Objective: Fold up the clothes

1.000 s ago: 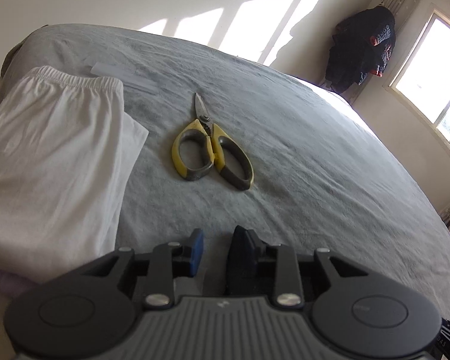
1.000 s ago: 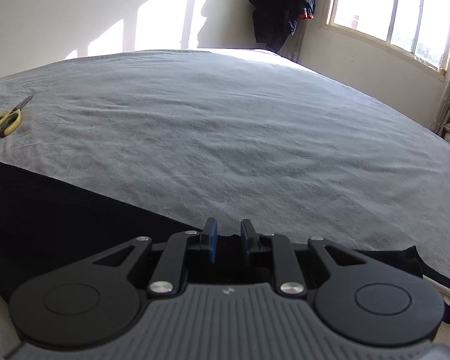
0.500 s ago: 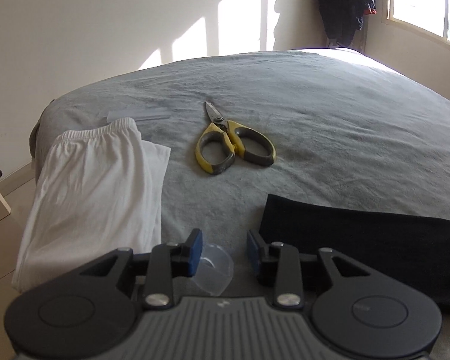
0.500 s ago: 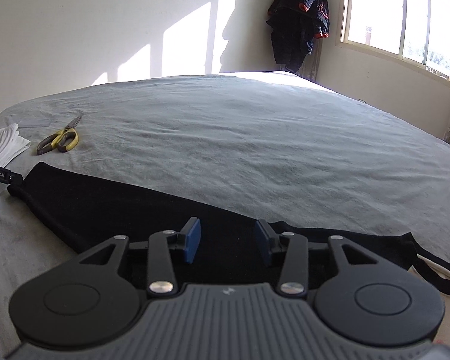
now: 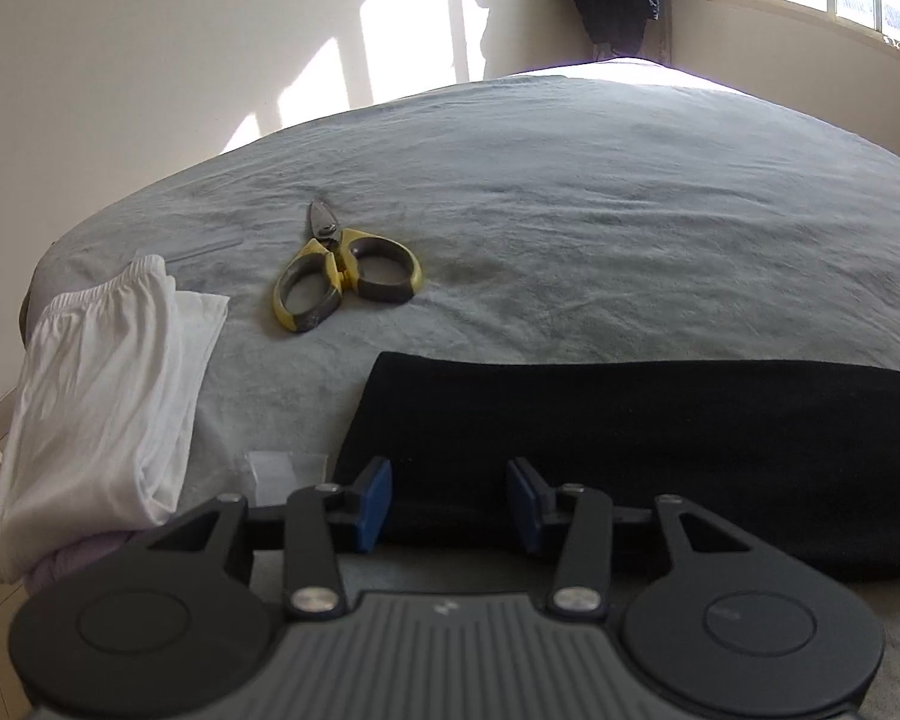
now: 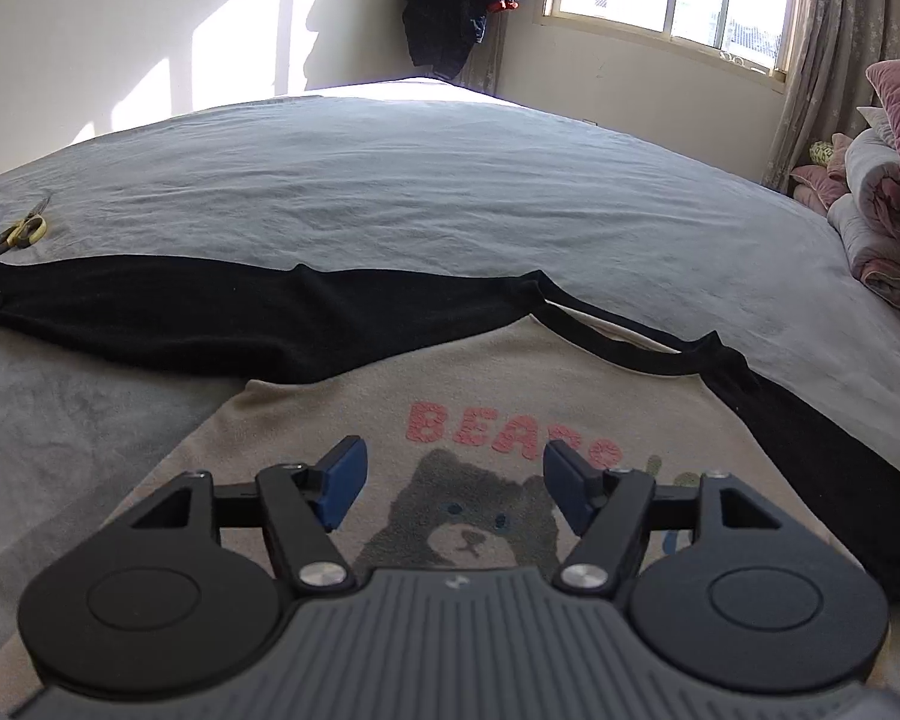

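Grey bed [image 6: 450,192] filling both views. Spread across its near edge, beige bear sweatshirt [image 6: 342,420], print up, black sleeve [image 6: 210,312] stretched out flat toward the scissors. Beside that, already folded white garment [image 5: 102,396] at the bed's corner. Yellow-handled scissors [image 5: 342,276] beyond the cuff, apart from it. Small clear wrapper [image 5: 282,468] just beside the cuff.

Right claw [image 6: 450,489] above the bear print, jaws just opened wide, nothing between them. Left claw [image 5: 447,504] at the cuff end, jaws just parted too, sleeve cloth lying below the gap, not pinched.

Judged: laying-out finished, folding about to start. Next call: pinching cuff and shoulder, carrying the sleeve over the chest without dragging the body askew.
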### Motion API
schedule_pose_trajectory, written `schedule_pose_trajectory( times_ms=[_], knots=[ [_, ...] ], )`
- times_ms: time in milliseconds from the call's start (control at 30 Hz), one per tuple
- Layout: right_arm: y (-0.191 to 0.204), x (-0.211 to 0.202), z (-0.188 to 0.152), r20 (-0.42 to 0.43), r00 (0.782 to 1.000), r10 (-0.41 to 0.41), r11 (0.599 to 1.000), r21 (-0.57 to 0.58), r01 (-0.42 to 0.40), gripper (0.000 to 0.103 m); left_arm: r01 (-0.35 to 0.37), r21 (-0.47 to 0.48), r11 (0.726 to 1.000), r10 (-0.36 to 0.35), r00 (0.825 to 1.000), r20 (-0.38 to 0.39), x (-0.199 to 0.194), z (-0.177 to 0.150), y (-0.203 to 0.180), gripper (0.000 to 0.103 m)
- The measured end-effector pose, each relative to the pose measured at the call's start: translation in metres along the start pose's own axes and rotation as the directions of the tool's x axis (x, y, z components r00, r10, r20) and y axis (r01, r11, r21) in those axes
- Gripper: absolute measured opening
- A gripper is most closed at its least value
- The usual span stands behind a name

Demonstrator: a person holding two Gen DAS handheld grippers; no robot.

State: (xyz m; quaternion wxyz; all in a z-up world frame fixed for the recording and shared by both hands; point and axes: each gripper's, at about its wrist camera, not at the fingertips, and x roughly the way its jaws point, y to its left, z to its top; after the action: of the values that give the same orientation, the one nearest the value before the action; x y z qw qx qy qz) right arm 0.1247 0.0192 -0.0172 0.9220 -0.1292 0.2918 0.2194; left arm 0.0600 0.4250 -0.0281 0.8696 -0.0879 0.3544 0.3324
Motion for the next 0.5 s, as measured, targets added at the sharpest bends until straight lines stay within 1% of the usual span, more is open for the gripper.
schedule_pose_trajectory(
  times_ms=[67,100,167,233,333,433,500],
  knots=[
    [-0.011,-0.011,-0.01,-0.012,1.0,-0.022,1.0,0.004,0.022,0.072,-0.044,-0.014,0.999,0.044,0.999,-0.005,-0.003,0.002,-0.004,0.045],
    [-0.016,-0.016,-0.015,-0.018,0.999,-0.029,1.0,0.01,0.029,0.072,-0.036,-0.021,0.999,0.036,0.999,-0.009,-0.005,0.003,-0.006,0.045],
    [-0.027,-0.027,-0.024,-0.027,0.999,-0.026,0.999,0.039,0.027,0.073,0.007,-0.04,0.999,-0.007,1.0,-0.015,-0.009,0.004,-0.01,0.045],
    [-0.037,-0.037,-0.033,-0.031,0.999,-0.016,0.997,0.07,0.018,0.076,0.037,-0.048,0.998,-0.038,0.999,-0.009,-0.015,0.003,-0.018,0.046],
    [-0.049,-0.047,-0.045,-0.034,0.999,-0.015,0.995,0.093,0.018,0.078,0.098,-0.053,0.994,-0.098,0.995,0.007,-0.03,0.002,-0.034,0.048],
    [-0.06,-0.053,-0.057,-0.042,0.999,-0.028,0.995,0.099,0.032,0.079,0.178,-0.055,0.983,-0.177,0.984,0.021,-0.048,0.0,-0.055,0.05],
    [-0.068,-0.057,-0.065,-0.048,0.998,-0.034,0.993,0.109,0.039,0.08,0.211,-0.023,0.977,-0.21,0.977,0.041,-0.063,-0.005,-0.077,0.05]
  ],
)
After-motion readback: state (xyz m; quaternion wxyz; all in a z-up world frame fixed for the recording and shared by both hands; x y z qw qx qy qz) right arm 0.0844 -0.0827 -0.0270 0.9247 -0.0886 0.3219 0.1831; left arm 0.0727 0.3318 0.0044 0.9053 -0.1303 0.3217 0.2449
